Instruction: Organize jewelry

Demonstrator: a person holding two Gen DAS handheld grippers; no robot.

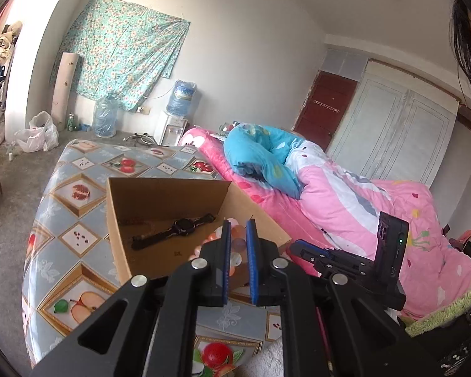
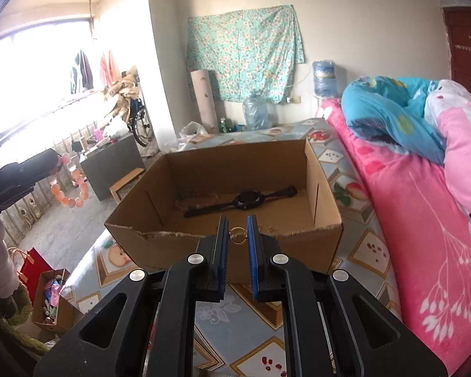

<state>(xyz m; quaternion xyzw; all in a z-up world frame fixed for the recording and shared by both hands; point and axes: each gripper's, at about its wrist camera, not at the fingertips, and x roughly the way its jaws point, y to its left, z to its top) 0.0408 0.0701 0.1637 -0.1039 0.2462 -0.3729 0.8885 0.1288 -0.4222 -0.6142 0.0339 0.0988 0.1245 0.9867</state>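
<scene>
- The left gripper [image 1: 238, 223] pinches a pink bead bracelet [image 2: 68, 185], which dangles in the air left of the cardboard box [image 2: 235, 169].
- The right gripper [image 2: 238, 220] clamps a small gold ring [image 2: 238, 235] at the box's near wall.
- A black watch [image 2: 241, 201] lies inside on the box floor.
- The box sits on a fruit-patterned table [image 2: 354, 251].

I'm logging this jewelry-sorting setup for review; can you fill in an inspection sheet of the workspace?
Surface: fruit-patterned tablecloth on a table beside the bed.
Job's things: black wristwatch lies in the open cardboard box; pink bead bracelet; gold ring.
Clutter: nothing seen on the table.
Grippers: left gripper shut on the bracelet; right gripper shut on the ring.
Cables: nothing seen.
Surroundings: pink quilt, water dispenser, floral cloth.
</scene>
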